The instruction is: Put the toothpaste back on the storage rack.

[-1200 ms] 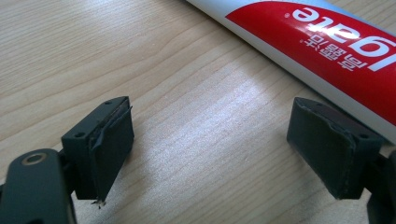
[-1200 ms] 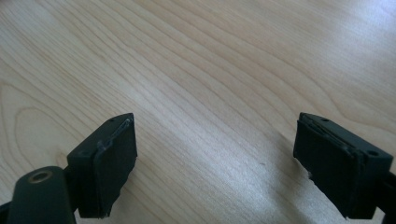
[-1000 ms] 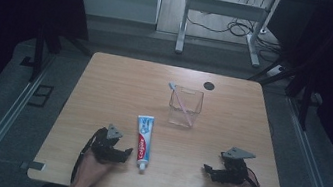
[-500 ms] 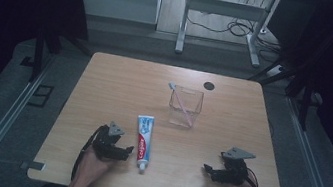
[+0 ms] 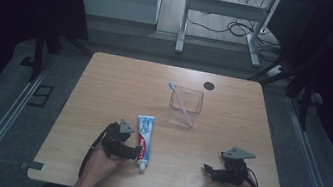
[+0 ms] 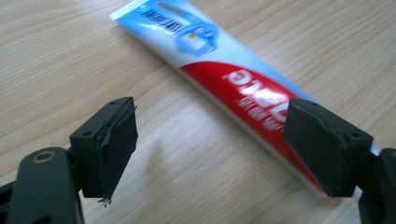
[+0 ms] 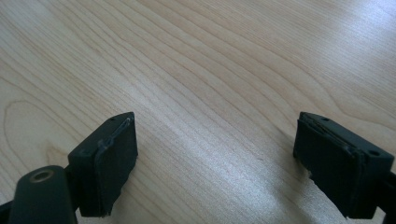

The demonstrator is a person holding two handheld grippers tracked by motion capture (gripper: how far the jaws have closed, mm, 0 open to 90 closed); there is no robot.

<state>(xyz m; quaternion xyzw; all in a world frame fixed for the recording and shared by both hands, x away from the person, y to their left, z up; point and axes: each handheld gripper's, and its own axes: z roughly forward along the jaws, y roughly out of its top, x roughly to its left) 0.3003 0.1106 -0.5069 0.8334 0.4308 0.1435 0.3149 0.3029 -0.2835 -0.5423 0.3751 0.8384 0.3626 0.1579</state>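
A toothpaste tube, white, blue and red, lies flat on the wooden table near the front, its cap toward the person. My left gripper is just left of the tube, hovering low with its jaws spread wide. In the left gripper view the tube runs diagonally, its lower end passing behind the right jaw; the left gripper has only bare wood between its pads. My right gripper rests at the front right. In its own view the right gripper is open over bare wood.
A clear square container stands mid-table with a pink-handled toothbrush leaning in it. A small black disc sits near the far edge. Metal rails run along the floor on both sides of the table.
My left gripper has lifted slightly and edged toward the toothpaste tube. The right gripper, tube and container have stayed put.
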